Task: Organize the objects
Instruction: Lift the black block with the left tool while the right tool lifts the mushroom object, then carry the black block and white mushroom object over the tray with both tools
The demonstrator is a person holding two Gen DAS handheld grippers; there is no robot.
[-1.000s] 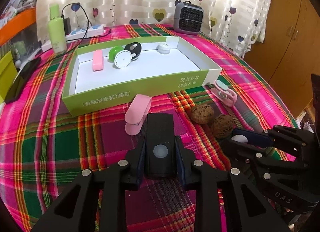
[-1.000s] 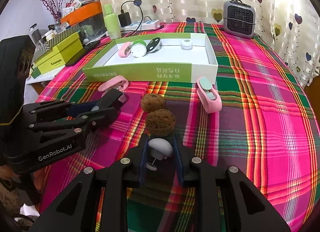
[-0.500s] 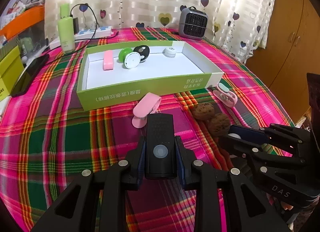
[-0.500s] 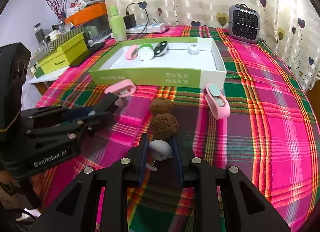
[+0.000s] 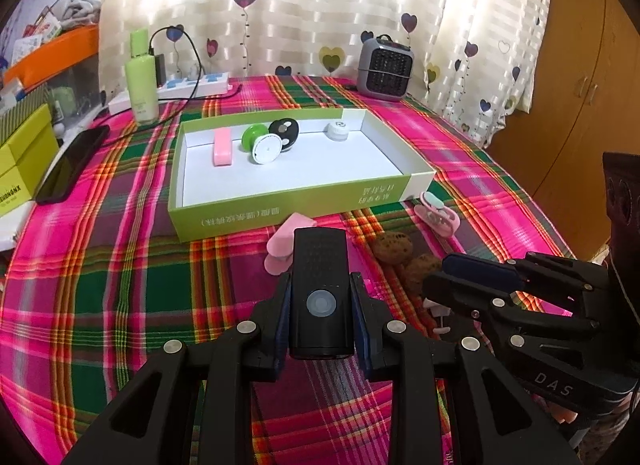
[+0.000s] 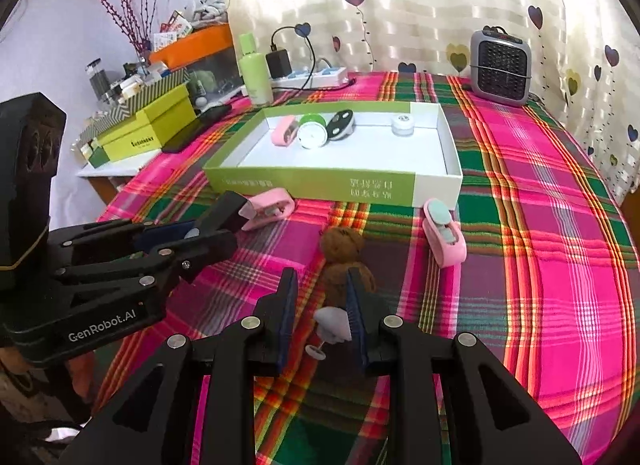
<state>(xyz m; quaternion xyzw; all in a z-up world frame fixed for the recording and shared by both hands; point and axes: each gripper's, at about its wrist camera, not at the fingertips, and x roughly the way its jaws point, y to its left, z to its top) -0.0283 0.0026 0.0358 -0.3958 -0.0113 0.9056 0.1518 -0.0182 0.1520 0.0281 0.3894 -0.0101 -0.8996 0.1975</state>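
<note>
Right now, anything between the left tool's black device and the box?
Only the pink clip lies on the cloth ahead of the black rectangular device in the left tool; the green-and-white cardboard box's near wall must be cleared.
</note>
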